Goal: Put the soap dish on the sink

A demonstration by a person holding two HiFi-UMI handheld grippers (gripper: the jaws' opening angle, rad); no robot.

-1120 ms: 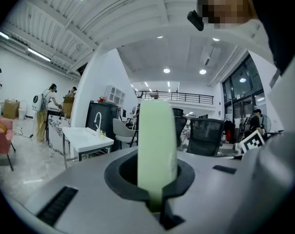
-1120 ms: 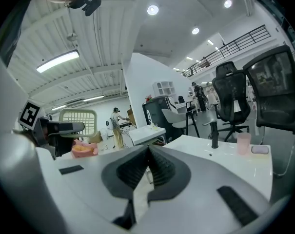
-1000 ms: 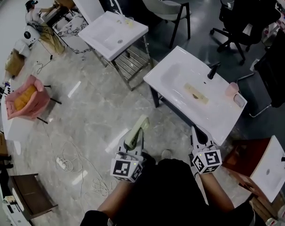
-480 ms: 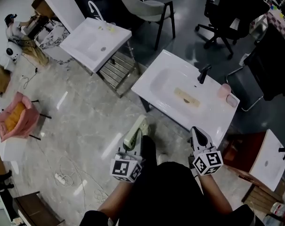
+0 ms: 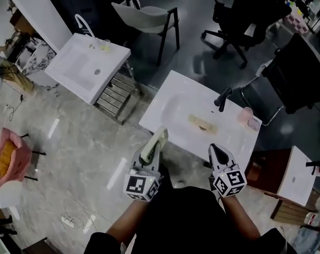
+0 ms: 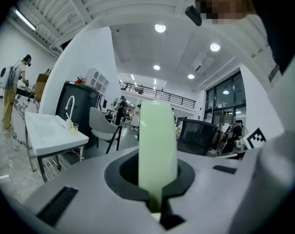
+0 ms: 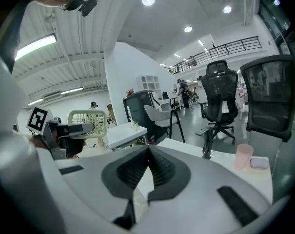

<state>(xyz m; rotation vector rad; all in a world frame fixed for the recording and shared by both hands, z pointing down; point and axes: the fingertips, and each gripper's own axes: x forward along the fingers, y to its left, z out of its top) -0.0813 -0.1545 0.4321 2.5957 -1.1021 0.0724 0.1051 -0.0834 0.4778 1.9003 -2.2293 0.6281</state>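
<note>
Short of the sink (image 5: 173, 97) at twelve o'clock, my left gripper (image 5: 150, 159) clamped the soap dish (image 5: 157, 139), right gripper (image 5: 217, 151) closed empty — mid-carry, I judged, needing a forward reach to its rim.

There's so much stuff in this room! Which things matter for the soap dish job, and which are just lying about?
Part of the job: soap dish, left gripper clamped on it, near sink.
Just lying about: far sink, grey chair, black office chair, pink cup, pink seat.
</note>
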